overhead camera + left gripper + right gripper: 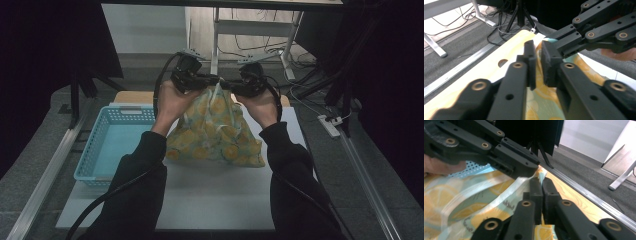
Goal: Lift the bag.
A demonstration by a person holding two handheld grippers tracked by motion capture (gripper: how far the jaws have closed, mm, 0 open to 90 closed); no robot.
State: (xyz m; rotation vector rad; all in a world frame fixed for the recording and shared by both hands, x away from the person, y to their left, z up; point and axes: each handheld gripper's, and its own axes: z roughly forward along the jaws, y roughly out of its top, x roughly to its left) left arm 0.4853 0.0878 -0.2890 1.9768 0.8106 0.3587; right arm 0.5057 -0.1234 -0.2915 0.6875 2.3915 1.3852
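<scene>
A cloth drawstring bag (217,135) printed with lemon slices stands on the white board, its top pulled up into a peak. Both grippers pinch that peak from opposite sides, tip to tip. My left gripper (211,80) comes in from the left; in the left gripper view its jaws (538,62) stand a narrow slit apart with the yellow fabric (544,100) between them. My right gripper (229,86) comes in from the right, and its jaws (542,187) are pressed together on the bag's top edge (474,202).
A light blue plastic basket (112,145) sits just left of the bag. The white board (215,200) lies on a wooden tabletop (486,72). Beyond the table are grey carpet, a metal rail, desk legs and cables (300,60).
</scene>
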